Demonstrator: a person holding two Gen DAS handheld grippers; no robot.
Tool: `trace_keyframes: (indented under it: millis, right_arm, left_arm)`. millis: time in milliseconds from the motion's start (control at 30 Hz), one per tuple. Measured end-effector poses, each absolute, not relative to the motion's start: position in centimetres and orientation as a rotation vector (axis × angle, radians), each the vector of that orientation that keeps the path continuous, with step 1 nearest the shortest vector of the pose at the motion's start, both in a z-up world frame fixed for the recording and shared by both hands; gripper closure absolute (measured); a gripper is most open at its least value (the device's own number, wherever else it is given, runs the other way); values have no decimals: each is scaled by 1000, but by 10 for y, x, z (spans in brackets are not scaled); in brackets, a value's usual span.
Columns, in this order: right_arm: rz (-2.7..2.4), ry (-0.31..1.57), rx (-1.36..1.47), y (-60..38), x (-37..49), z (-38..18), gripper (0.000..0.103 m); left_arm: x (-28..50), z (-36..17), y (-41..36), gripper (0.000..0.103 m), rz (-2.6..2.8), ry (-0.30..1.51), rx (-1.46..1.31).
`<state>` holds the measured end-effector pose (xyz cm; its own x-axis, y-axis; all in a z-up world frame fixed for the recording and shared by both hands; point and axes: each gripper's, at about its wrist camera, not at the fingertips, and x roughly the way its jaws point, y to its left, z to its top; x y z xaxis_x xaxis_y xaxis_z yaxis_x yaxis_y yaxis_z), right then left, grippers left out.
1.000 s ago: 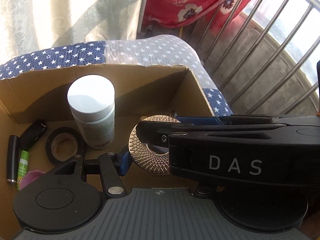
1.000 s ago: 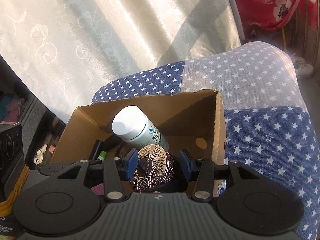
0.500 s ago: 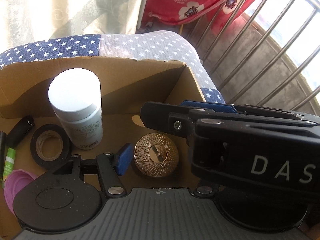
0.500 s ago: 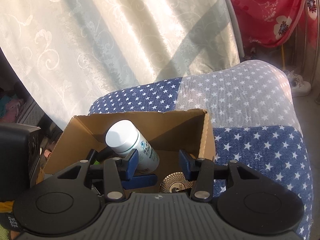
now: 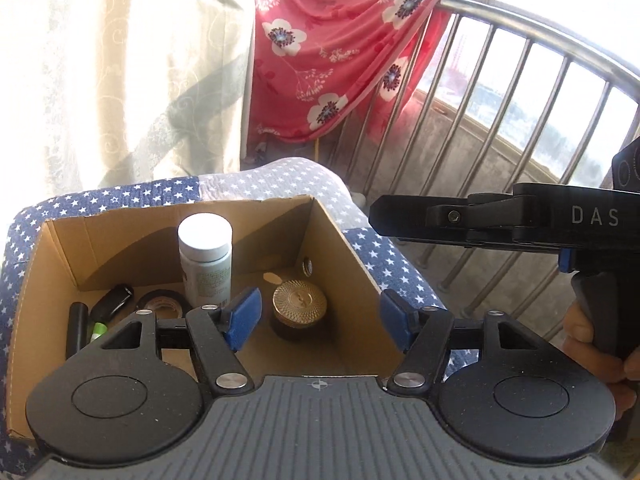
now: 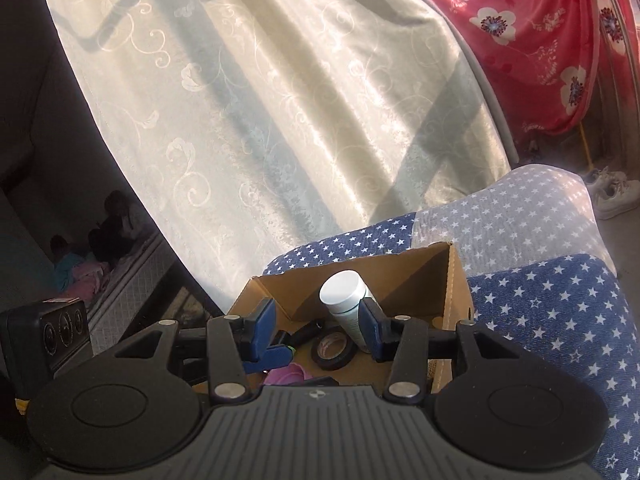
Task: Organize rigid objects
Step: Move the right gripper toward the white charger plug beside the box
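Holding jar (image 5: 298,314), bottle (image 5: 205,266): box (image 5: 352,268)

Cardboard box (image 5: 356,280): matt brown, corrugated edges. Bottle (image 5: 205,258): smooth white plastic cap. Jar lid (image 5: 299,302): gold metal-look, finely engraved, glossy. Tape roll (image 6: 334,350): black, slight sheen. Starred cover (image 6: 552,304): woven cloth. Railing (image 5: 532,36): bare shiny metal.

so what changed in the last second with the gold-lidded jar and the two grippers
The gold-lidded jar, a second ago between the right gripper's pads, now stands free on the cardboard box floor. Both grippers have pulled back and up; the left gripper has just been opening, nothing between its pads. The white bottle, tape roll and small items at left stayed put.
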<state>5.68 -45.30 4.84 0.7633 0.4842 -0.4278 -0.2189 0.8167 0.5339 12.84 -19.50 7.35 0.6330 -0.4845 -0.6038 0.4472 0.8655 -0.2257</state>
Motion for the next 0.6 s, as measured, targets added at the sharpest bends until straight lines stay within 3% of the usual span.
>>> trace_keyframes:
  millis: [267,367,600]
  right_arm:
    - [432,480,537,-432,-21,38,49]
    - [434,477,569,-424,-34,28,44]
    - [446,555,678,-398,-41,-8,44]
  left_arm:
    - [53,82,-135,30,-479,553,-22]
    - [41,72,-119,30,-457,558,-15]
    - [22,38,-88,29,-425,590,-10]
